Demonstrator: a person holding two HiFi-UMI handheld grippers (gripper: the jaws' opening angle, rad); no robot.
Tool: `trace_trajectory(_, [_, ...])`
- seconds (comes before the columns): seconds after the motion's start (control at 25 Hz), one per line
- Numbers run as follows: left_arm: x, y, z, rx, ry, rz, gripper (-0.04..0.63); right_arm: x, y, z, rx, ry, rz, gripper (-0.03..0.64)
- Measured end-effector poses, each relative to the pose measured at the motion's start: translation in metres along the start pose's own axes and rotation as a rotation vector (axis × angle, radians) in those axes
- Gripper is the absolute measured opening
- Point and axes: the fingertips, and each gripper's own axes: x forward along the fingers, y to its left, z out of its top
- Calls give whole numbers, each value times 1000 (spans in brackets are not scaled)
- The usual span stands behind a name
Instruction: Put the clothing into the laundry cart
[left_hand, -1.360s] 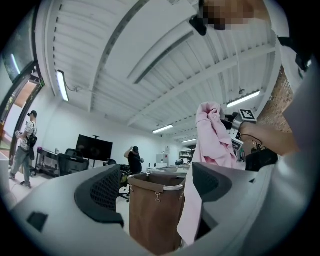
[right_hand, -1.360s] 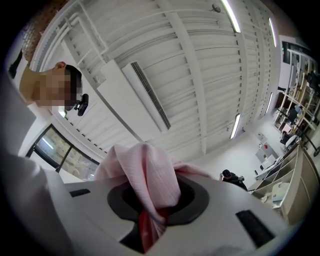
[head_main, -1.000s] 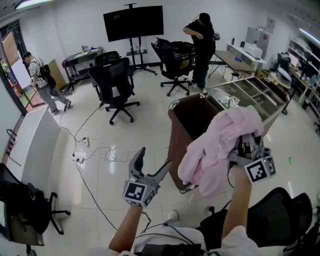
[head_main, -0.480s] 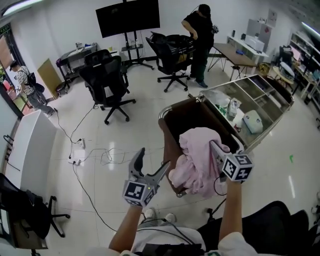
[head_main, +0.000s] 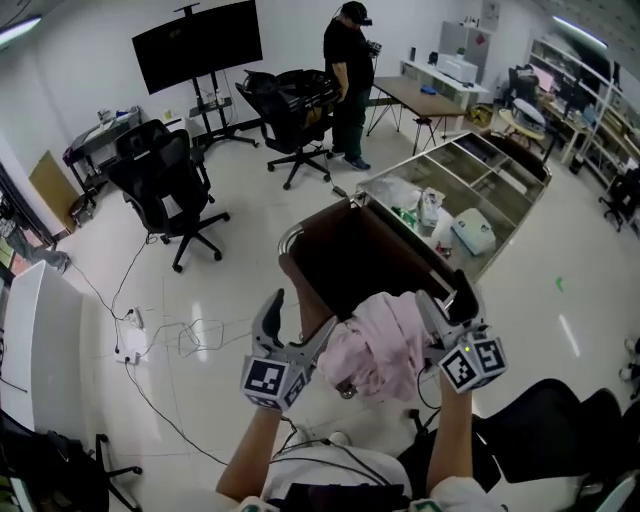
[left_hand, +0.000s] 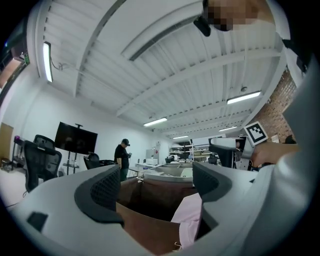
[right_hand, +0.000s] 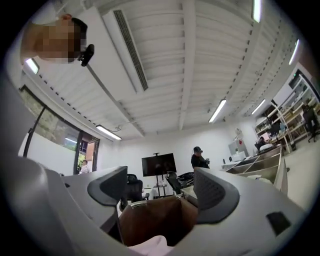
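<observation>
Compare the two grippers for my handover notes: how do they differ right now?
The left gripper hangs beside the pink garment; the right gripper has it just beneath its jaws, which are opening, not pinching it. The left gripper is at the laundry cart's near corner; the right gripper by its right edge. Both are open.

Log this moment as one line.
left claw open, empty | right claw opening, pink cloth garment loose between jaws | garment draped over rim of brown fabric laundry cart
</observation>
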Motion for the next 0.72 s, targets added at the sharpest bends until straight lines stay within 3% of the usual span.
trace_trajectory(0.28, [3,13,1,25,36,5,428,-15,23,-28,-204,20,-161,434])
trace_trajectory(0.72, [-12,25,5,42,18,-33,428,-9,56,-32,-232,29,-158,433])
